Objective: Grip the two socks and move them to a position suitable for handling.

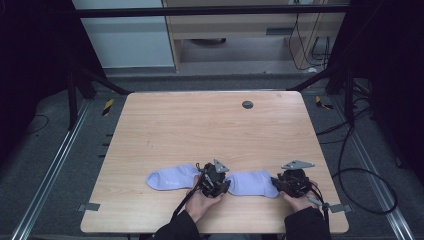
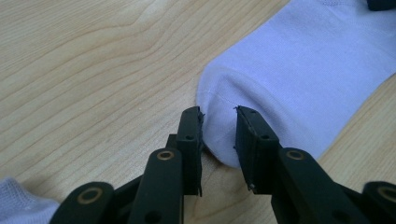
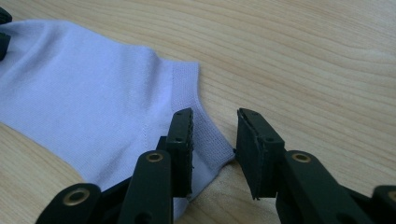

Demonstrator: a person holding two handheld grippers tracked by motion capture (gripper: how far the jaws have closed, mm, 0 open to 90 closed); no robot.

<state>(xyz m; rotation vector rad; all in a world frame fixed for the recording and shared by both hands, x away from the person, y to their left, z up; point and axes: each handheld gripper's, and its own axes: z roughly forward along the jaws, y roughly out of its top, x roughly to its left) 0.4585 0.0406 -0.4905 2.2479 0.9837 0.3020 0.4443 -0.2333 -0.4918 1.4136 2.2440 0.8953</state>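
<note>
High view: two pale lilac socks lay end to end near the bottom edge of the wooden table (image 1: 165,125), the left sock (image 1: 172,178) at lower centre-left, the right sock (image 1: 251,183) just right of it at lower centre. Left gripper (image 1: 223,187) sat betw. the two, at the right sock's near end; right gripper (image 1: 274,183) was at that sock's other end, w/ a hand (image 1: 201,204) behind the left one. Jaw state couldn't be read from up there. Left gripper view filled that in: left gripper (image 2: 218,140) had jaws apart, straddling the rounded toe of the right sock (image 2: 299,79), fabric betw. the pads but not pinched flat; a scrap of the left sock (image 2: 18,200) showed bottom left of frame. Right gripper view: right gripper (image 3: 215,144) jaws also apart, its left jaw over the ribbed cuff corner of the right sock (image 3: 84,107), the other jaw over bare wood. High view alone gave the grey round cap (image 1: 247,104) near the table's top edge.
</note>
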